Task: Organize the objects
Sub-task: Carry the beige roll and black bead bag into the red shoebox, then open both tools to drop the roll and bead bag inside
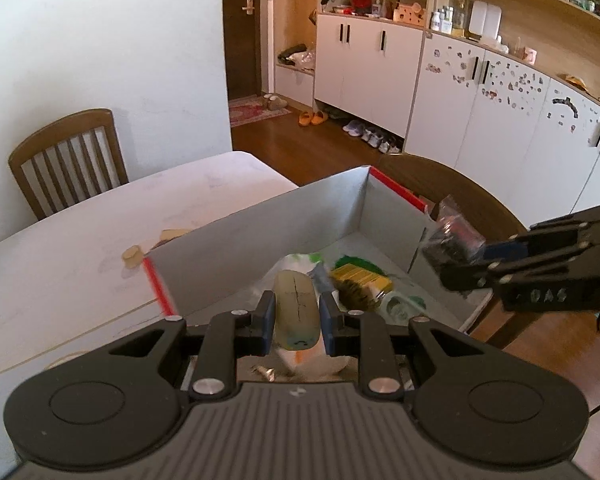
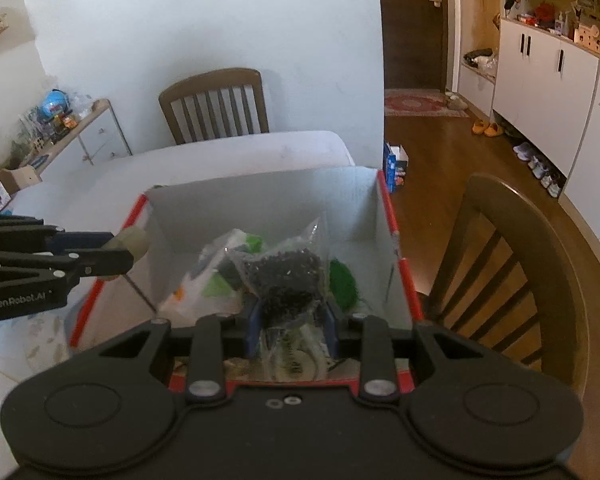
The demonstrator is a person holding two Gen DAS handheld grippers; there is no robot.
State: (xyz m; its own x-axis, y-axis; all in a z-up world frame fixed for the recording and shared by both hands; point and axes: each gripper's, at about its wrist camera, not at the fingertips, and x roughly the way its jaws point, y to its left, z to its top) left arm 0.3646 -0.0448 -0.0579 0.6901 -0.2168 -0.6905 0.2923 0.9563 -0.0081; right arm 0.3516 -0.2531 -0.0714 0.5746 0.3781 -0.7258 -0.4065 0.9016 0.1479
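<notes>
A cardboard box (image 1: pixel 256 224) with grey inner walls and red edges stands on the white table (image 1: pixel 80 240). Above its near left part, my left gripper (image 1: pixel 298 304) is shut on a beige oblong mouse-like object (image 1: pixel 296 296). In the right wrist view, my right gripper (image 2: pixel 291 316) is shut on a clear plastic bag of small dark pieces (image 2: pixel 288 276), which hangs over the box (image 2: pixel 260 192). The left gripper (image 2: pixel 120 248) shows at that box's left rim with the beige object (image 2: pixel 134 240). The right gripper (image 1: pixel 466 264) and its bag (image 1: pixel 452 236) show at the box's right rim.
Inside the box lie white plastic bags (image 2: pixel 204 292), a yellow-green packet (image 1: pixel 362 276) and something green (image 2: pixel 342 284). Small wooden discs (image 1: pixel 132 258) rest on the table left of the box. One wooden chair (image 2: pixel 216 104) stands behind the table, another (image 2: pixel 516 264) right of the box.
</notes>
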